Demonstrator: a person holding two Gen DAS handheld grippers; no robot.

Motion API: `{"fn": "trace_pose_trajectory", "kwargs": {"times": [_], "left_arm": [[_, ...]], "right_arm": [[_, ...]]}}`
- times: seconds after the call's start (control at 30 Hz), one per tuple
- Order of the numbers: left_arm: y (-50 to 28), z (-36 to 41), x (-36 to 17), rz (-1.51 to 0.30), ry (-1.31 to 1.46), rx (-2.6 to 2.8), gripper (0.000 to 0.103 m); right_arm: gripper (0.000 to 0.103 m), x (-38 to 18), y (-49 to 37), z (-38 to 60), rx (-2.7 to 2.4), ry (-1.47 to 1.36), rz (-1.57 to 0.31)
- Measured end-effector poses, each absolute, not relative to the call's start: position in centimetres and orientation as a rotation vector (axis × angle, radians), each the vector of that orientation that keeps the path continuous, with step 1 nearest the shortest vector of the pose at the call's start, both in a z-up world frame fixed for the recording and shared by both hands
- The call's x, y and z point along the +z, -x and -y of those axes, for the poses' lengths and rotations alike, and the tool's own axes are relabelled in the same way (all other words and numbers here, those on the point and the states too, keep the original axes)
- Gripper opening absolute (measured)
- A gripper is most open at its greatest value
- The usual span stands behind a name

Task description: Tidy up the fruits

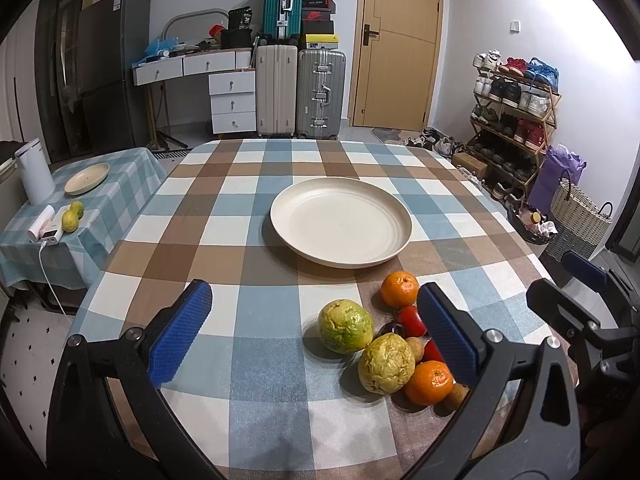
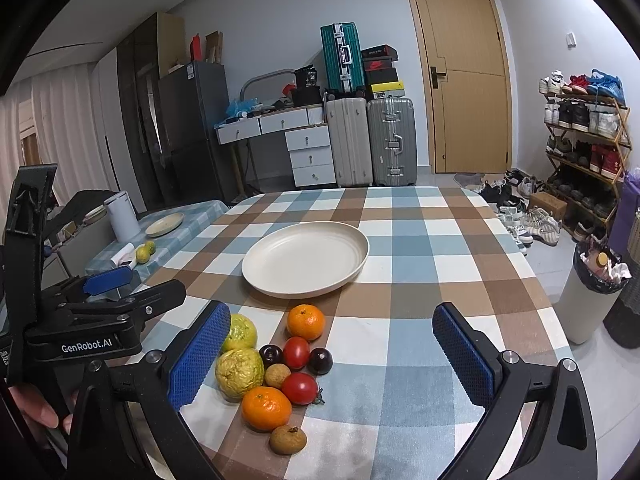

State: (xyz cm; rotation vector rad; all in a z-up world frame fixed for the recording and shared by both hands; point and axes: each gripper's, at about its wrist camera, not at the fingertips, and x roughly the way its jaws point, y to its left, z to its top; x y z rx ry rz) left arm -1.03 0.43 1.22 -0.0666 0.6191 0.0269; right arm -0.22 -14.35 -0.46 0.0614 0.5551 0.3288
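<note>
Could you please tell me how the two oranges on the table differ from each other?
The far orange lies just short of the plate; the near orange lies at the pile's near end. The far orange touches no other fruit; the near orange sits against a tomato. Both are round, bright orange, ungrasped.
</note>
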Motion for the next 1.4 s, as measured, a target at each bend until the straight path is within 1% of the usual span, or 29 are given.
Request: {"fn": "trace_pose_trajectory", "kwargs": {"times": [0.77,1.4], "left_arm": [[1.1,-0.4,1.1,-0.628,0.080,0.004,0.102],[0.9,-1.8,0.6,-0.633,0.113,0.009,0.102]], "right_arm": [[0.103,-0.2,0.7,14.5,0.328,-0.064,-0.537],[0.103,-0.2,0.8,13.9,0.343,-0.043,-0.529]]}}
